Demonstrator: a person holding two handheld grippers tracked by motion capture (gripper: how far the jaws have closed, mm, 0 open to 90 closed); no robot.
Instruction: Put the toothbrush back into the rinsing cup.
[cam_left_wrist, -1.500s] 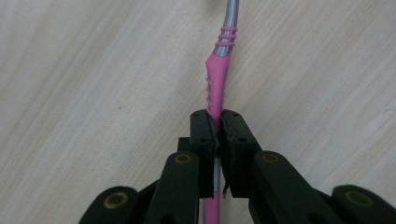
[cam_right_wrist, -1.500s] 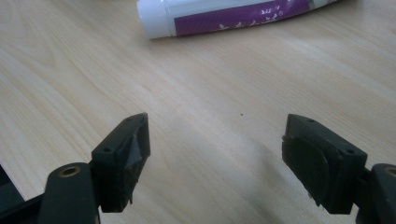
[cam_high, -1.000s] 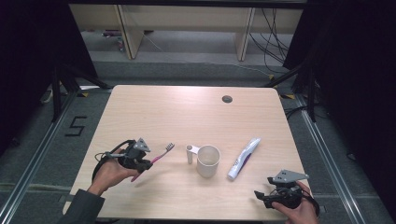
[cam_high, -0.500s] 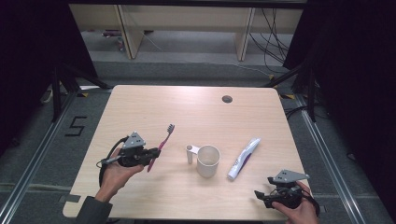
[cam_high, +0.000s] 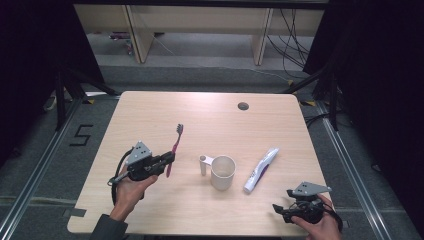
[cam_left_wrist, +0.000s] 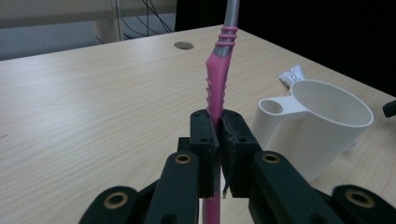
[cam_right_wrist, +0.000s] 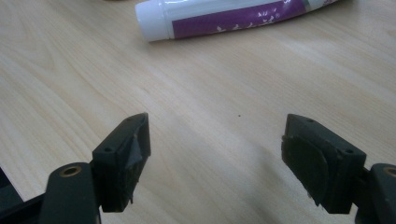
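- Left gripper (cam_high: 167, 161) is clenched on a pink toothbrush (cam_high: 173, 148); in the left gripper view its 2 black jaws press on both sides of the pink handle (cam_left_wrist: 216, 100).
- From the high view the toothbrush sticks out of the jaws toward the far side of the table, bristle head at the far end, the whole brush raised off the wood.
- A white cup (cam_high: 222, 172) stands upright just to the right of that gripper, its handle turned toward the toothbrush; cup and brush are apart.
- A white and purple toothpaste tube (cam_high: 261, 169) lies flat on the table (cam_high: 210, 112), right of the cup and not touching it.
- Right gripper (cam_high: 278, 208) sits at the near right corner of the table, released, jaws spread wide with nothing between them.
- Seen from the right gripper view, bare wood lies between the 2 jaws and the tube (cam_right_wrist: 233, 16) lies well beyond them, cap end to the left.
- A small dark round hole (cam_high: 243, 106) sits near the far edge of the table.
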